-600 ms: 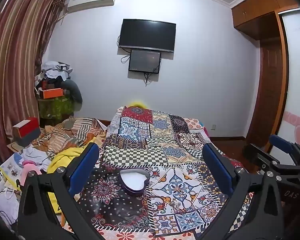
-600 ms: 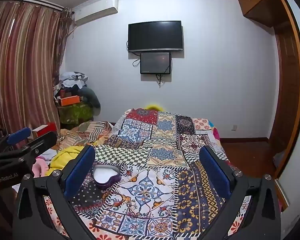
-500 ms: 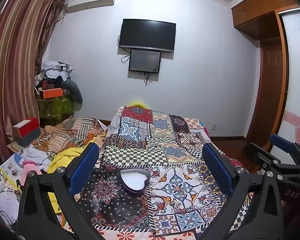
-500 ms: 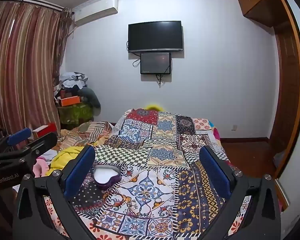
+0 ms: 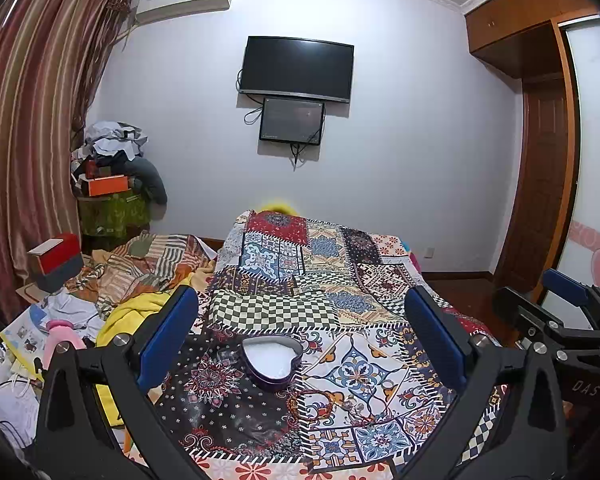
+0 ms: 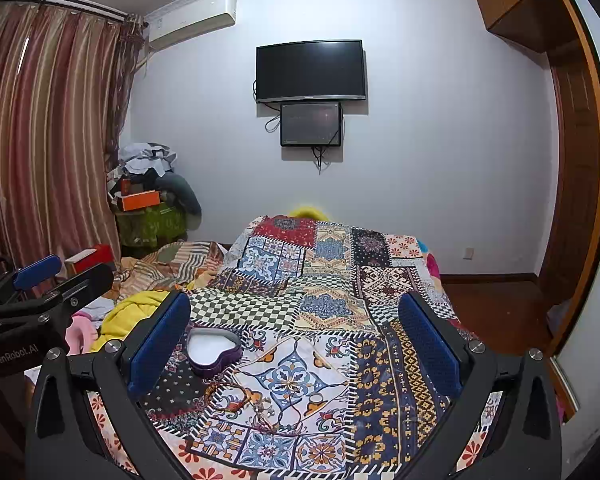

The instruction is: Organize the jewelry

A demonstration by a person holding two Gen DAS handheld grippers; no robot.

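Black left gripper (image 5: 300, 336), blue pads (image 5: 168, 338), silver screws, right gripper (image 6: 296, 340) alike

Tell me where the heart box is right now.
The heart box sits open on the patchwork quilt, centred low in the left wrist view, left of centre in the right. Loose jewelry lies just in front of it.

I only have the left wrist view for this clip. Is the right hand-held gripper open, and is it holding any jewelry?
Observer: It is open. In the right wrist view, the right hand-held gripper has its blue pads wide apart with nothing between them.
Operator: What is it aimed at?
Observer: A loose tangle of beaded jewelry on the patchwork quilt lies low between its fingers.
Operator: And the purple heart-shaped box?
Observer: There it sits off centre, right beside the left finger's pad.
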